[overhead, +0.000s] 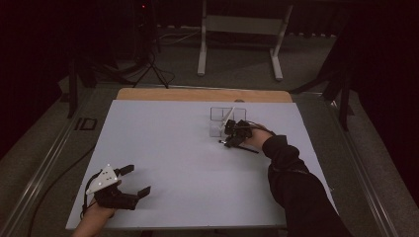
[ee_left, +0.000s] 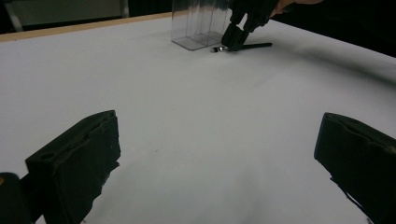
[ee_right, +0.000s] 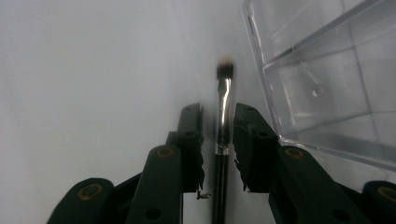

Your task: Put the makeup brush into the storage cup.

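A thin black makeup brush [overhead: 247,148] with a silver ferrule lies flat on the white tabletop [overhead: 173,148], just in front of a clear acrylic organizer [overhead: 219,114]. My right gripper [overhead: 231,141] is down over the brush, tilted toward the table. In the right gripper view its jaws stand close on either side of the brush [ee_right: 224,107], with a narrow gap showing, and my right gripper [ee_right: 218,116] is open. The organizer [ee_right: 327,84] sits right beside it. My left gripper [overhead: 137,179] rests wide open at the near left, holding nothing. In the left gripper view, my left gripper [ee_left: 217,154] faces the brush [ee_left: 254,45].
The organizer [ee_left: 196,23] has several upright compartments. A wooden strip [overhead: 202,95] edges the far side of the table. Beyond it stand a white frame [overhead: 239,29] and a tripod [overhead: 150,69] on the floor.
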The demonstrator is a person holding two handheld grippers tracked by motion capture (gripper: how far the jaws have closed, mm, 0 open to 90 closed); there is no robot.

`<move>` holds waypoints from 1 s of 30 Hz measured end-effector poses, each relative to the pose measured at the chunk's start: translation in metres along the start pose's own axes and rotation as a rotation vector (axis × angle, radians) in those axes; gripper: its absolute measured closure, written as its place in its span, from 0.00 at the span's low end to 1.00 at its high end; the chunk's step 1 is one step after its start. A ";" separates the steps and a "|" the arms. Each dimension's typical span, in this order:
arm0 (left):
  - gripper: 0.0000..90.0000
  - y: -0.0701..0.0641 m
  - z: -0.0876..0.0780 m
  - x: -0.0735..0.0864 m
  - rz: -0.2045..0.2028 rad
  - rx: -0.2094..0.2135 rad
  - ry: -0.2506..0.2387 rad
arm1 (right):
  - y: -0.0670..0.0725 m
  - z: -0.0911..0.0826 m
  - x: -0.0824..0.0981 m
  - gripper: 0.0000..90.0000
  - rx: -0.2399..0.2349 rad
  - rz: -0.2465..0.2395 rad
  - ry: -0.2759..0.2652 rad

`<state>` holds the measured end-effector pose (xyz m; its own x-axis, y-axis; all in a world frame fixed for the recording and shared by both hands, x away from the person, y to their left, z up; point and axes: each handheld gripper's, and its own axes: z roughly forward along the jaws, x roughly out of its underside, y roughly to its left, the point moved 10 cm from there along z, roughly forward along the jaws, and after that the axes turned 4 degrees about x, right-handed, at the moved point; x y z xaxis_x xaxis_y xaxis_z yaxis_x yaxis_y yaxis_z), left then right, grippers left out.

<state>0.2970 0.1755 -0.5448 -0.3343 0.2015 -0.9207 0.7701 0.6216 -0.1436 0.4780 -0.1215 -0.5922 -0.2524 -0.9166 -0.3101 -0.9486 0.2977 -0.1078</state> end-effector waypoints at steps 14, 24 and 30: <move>0.02 -0.001 0.000 0.000 0.001 0.000 0.002 | 0.004 0.003 -0.002 0.93 0.012 0.007 0.070; 0.02 -0.001 0.000 0.000 0.000 -0.003 0.002 | 0.003 -0.026 -0.008 0.93 0.044 0.072 0.003; 0.02 0.000 0.001 0.000 -0.002 -0.002 0.003 | 0.001 -0.044 -0.009 0.94 0.049 0.097 -0.052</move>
<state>0.2974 0.1746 -0.5450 -0.3371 0.2023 -0.9195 0.7681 0.6238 -0.1443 0.4708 -0.1243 -0.5477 -0.3314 -0.8682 -0.3694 -0.9094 0.3983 -0.1202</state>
